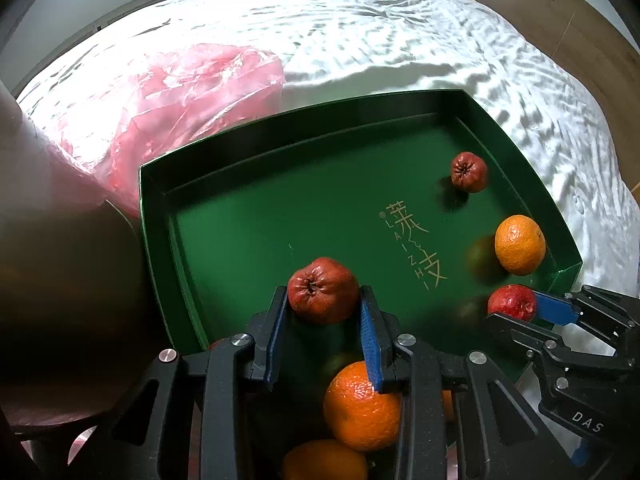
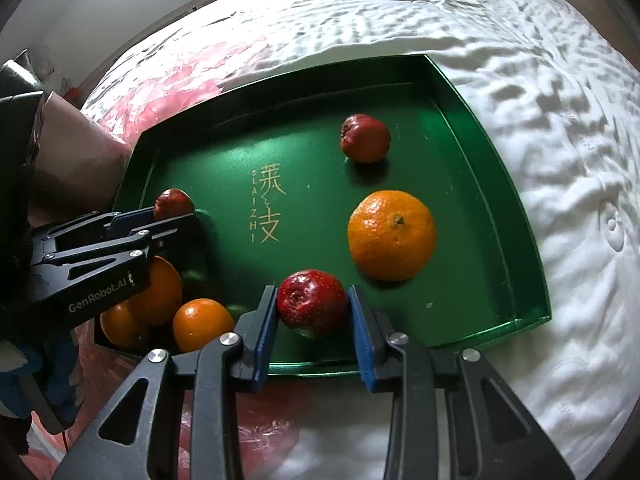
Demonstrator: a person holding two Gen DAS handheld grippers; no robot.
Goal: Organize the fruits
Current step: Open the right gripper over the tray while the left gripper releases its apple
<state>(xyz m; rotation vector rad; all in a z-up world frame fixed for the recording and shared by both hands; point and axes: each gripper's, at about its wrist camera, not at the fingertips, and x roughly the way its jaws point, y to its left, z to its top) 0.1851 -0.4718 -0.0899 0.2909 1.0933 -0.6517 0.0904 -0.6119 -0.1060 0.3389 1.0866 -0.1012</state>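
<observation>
A green tray (image 1: 224, 184) (image 2: 500, 200) lies on a white bed. My left gripper (image 1: 323, 304) is shut on a wrinkled red fruit (image 1: 322, 290), which also shows in the right wrist view (image 2: 173, 203), over the tray's near left part. My right gripper (image 2: 313, 307) is shut on a shiny red fruit (image 2: 312, 304) (image 1: 512, 303) at the tray's near edge. Another red fruit (image 1: 469, 171) (image 2: 365, 138) and an orange (image 1: 519, 244) (image 2: 391, 234) lie on the tray's right side. Several oranges (image 1: 360, 406) (image 2: 202, 323) sit at the near left corner.
A pink plastic bag (image 1: 176, 96) (image 2: 172, 80) lies on the bed sheet (image 1: 400, 40) behind the tray on the left. A person's arm (image 1: 44, 184) is at the left edge. More pink plastic (image 2: 264, 432) lies below the tray's near edge.
</observation>
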